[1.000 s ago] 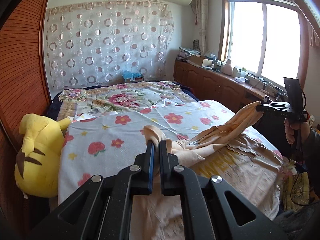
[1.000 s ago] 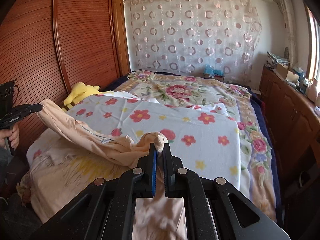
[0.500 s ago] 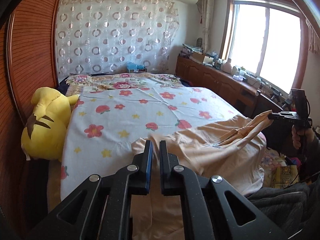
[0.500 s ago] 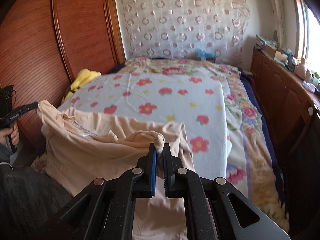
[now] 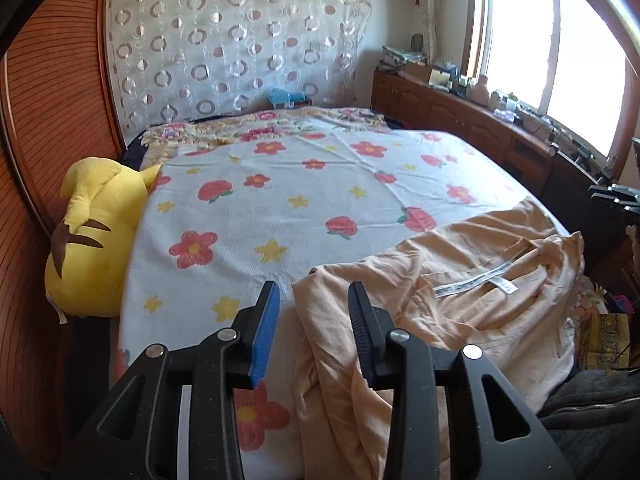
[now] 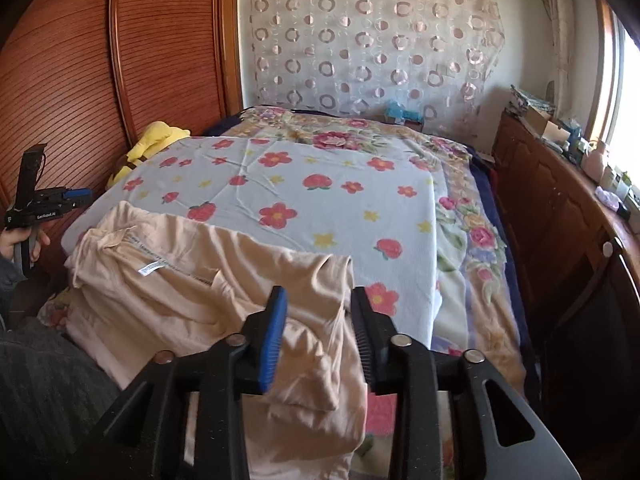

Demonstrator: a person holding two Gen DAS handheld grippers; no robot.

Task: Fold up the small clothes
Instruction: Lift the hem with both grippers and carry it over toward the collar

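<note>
— Both grippers, clamped on cloth a moment ago, now gape: left gripper [image 5: 314, 316], right gripper [image 6: 318, 328].
— And the peach cotton shirt [image 5: 472, 300]?
— Released, crumpled at the flowered bed's [image 5: 280, 200] near edge, collar between them; left nearer its side hem.

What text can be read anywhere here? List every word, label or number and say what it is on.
"GenRobot.AI", roughly, small and soft: white print on the side of the left gripper, seen from the right wrist view.
White neck tape inside the peach shirt: printed, too small to read.
White tag on the shirt: blurred, unreadable.
Nothing else legible.
</note>
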